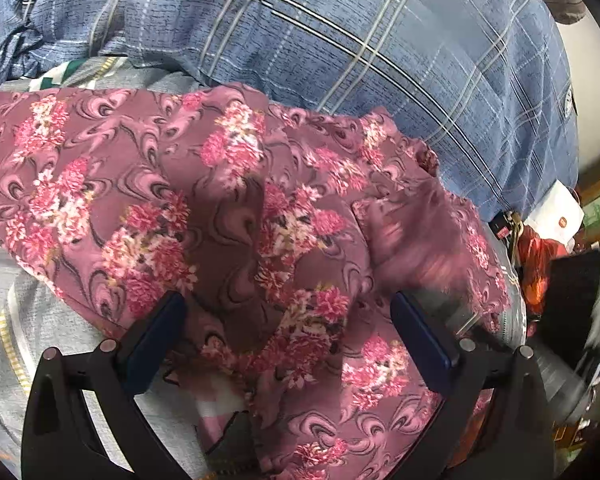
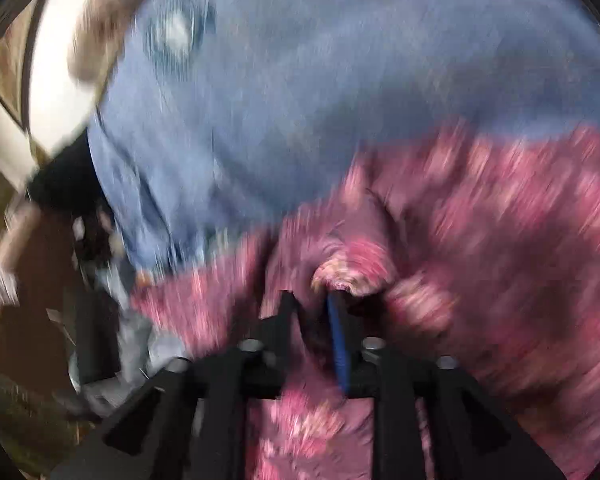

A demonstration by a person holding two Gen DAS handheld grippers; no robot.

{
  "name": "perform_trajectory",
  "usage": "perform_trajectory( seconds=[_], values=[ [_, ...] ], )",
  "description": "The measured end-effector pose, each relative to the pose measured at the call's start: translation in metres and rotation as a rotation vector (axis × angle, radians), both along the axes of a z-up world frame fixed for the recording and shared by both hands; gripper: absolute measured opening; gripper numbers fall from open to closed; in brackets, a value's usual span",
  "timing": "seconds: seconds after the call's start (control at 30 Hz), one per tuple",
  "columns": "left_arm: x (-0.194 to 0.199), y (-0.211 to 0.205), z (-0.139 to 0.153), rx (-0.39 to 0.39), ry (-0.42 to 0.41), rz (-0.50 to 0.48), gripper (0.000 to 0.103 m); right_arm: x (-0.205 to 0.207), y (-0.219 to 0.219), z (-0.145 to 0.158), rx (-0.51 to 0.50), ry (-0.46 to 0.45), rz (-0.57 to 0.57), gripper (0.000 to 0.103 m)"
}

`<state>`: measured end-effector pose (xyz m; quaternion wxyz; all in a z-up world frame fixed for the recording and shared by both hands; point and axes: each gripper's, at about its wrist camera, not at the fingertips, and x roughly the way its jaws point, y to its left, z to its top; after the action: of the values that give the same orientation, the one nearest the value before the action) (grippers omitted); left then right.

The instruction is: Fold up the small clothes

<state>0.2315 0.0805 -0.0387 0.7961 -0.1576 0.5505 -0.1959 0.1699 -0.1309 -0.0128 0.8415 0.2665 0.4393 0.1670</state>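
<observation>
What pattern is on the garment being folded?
Pink flower clusters with swirls on a mauve ground; the garment shows best in the left wrist view.

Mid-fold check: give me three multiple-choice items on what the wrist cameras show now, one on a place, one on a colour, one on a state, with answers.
1. Where is the blue checked cloth? A on top of the floral garment; B beyond it; C absent.
2. The garment's flowers are: A pink; B green; C blue.
3. The left gripper is: A shut on the garment; B out of view; C open.
Answers: B, it lies past the garment's far edge; A, pink blooms on mauve; C, its fingers stand wide apart over the garment.
</observation>
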Motion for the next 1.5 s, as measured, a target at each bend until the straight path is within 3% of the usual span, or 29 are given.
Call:
perform_trajectory(
  seconds=[0.1, 0.2, 0.3, 0.43, 0.5, 0.57, 0.63, 0.7, 0.73, 0.77, 0.8, 0.87, 0.9, 1.03, 1.1, 1.2, 1.27, 1.33, 1.4, 1.5],
  values=[
    [-0.004, -0.007, 0.000, -0.033, 0.016, -0.033, 0.102, -0.015, 0.021, -0.023, 0.009, 0.107, 0.105, 0.026],
    [-0.005, -0.023, 0.000, -0.068, 0.034, -0.073, 0.102, -0.046, 0.000, -0.020, 0.026, 0.093, 0.105, 0.030],
    [-0.003, -0.041, 0.002, -0.080, 0.057, -0.079, 0.102, -0.070, -0.050, -0.010, 0.018, 0.073, 0.020, 0.039],
    [-0.001, -0.057, 0.013, -0.087, 0.083, -0.049, 0.102, -0.094, -0.119, -0.008, 0.044, 0.061, -0.146, 0.039],
    [-0.002, -0.067, 0.021, -0.014, 0.039, -0.065, 0.103, -0.107, -0.154, -0.011, 0.099, 0.058, -0.234, 0.039],
    [0.005, -0.076, 0.017, 0.070, 0.063, -0.064, 0.102, -0.114, -0.184, -0.016, 0.164, 0.052, -0.313, 0.040],
    [0.011, -0.076, 0.011, 0.088, 0.077, -0.024, 0.087, -0.115, -0.205, -0.022, 0.203, 0.053, -0.390, 0.041],
    [0.019, -0.078, 0.008, 0.118, 0.085, -0.006, 0.042, -0.109, -0.225, -0.030, 0.256, 0.058, -0.454, 0.041],
    [0.023, -0.076, 0.008, 0.138, 0.088, 0.015, 0.029, -0.108, -0.235, -0.036, 0.287, 0.070, -0.483, 0.042],
    [0.026, -0.074, 0.010, 0.138, 0.087, 0.023, 0.009, -0.104, -0.242, -0.045, 0.324, 0.100, -0.526, 0.042],
    [0.029, -0.071, 0.013, 0.131, 0.086, 0.031, 0.006, -0.104, -0.247, -0.051, 0.357, 0.113, -0.550, 0.042],
    [0.032, -0.064, 0.024, 0.113, 0.068, 0.055, 0.005, -0.098, -0.253, -0.061, 0.399, 0.134, -0.584, 0.033],
    [0.031, -0.062, 0.030, 0.118, 0.048, 0.061, 0.005, -0.097, -0.258, -0.061, 0.411, 0.125, -0.599, 0.004],
    [0.028, -0.063, 0.028, 0.198, 0.021, 0.058, 0.006, -0.104, -0.264, -0.026, 0.393, -0.073, -0.589, 0.003],
    [0.031, -0.061, 0.004, 0.248, 0.077, 0.068, 0.008, -0.106, -0.261, -0.024, 0.368, -0.068, -0.554, 0.004],
    [0.025, -0.044, 0.001, 0.162, 0.097, 0.074, 0.012, -0.103, -0.253, -0.055, 0.335, 0.123, -0.513, 0.008],
    [0.015, -0.027, 0.016, 0.106, 0.080, 0.094, 0.013, -0.116, -0.252, -0.065, 0.380, 0.180, -0.528, 0.009],
    [0.007, -0.014, 0.029, 0.051, 0.044, 0.112, 0.022, -0.129, -0.247, -0.053, 0.368, 0.150, -0.543, 0.009],
    [0.004, -0.009, 0.040, 0.008, 0.023, 0.138, 0.038, -0.131, -0.230, -0.027, 0.307, 0.054, -0.511, 0.010],
    [0.006, -0.024, 0.032, 0.057, 0.012, 0.110, 0.041, -0.107, -0.179, 0.005, 0.178, -0.057, -0.376, 0.017]
  ],
)
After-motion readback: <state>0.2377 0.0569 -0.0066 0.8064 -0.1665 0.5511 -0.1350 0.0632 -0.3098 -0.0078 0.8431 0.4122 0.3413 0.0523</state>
